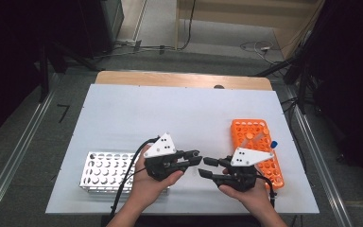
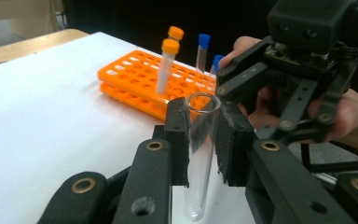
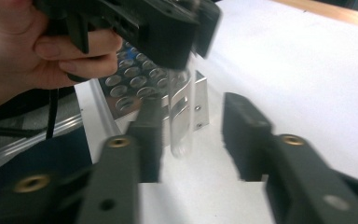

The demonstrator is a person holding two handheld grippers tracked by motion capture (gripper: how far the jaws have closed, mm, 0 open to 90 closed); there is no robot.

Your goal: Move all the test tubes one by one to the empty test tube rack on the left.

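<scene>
- handover status: my left gripper (image 2: pixel 200 140) is clamped on a clear glass test tube (image 2: pixel 199 158), upright, open mouth up, rounded end hanging free below the pads.
- in the high view the left gripper (image 1: pixel 194 157) and right gripper (image 1: pixel 210 166) meet tip to tip over the front middle of the white table (image 1: pixel 123 109), between the two racks.
- my right gripper (image 3: pixel 191 135) stands spread; its pads sit on either side of the test tube (image 3: pixel 182 116) with a visible gap on each side, so it bears none of the load. no earlier picture is at hand, so i judge this only as a released or not-yet-taken grip.
- the tube is held above the table surface, touching neither rack.
- the metal rack (image 1: pixel 105 171) lies at the left front; the holes i can see in it look empty.
- the orange rack (image 1: pixel 255 142) lies at the right; it holds capped tubes, two with orange caps (image 2: pixel 170 46) and some with blue caps (image 2: pixel 204 40).
- done, in my judgement: the tube is picked up and passed to one secure grip.
- left: carry the tube to a rack hole, seat it upright, release.
</scene>
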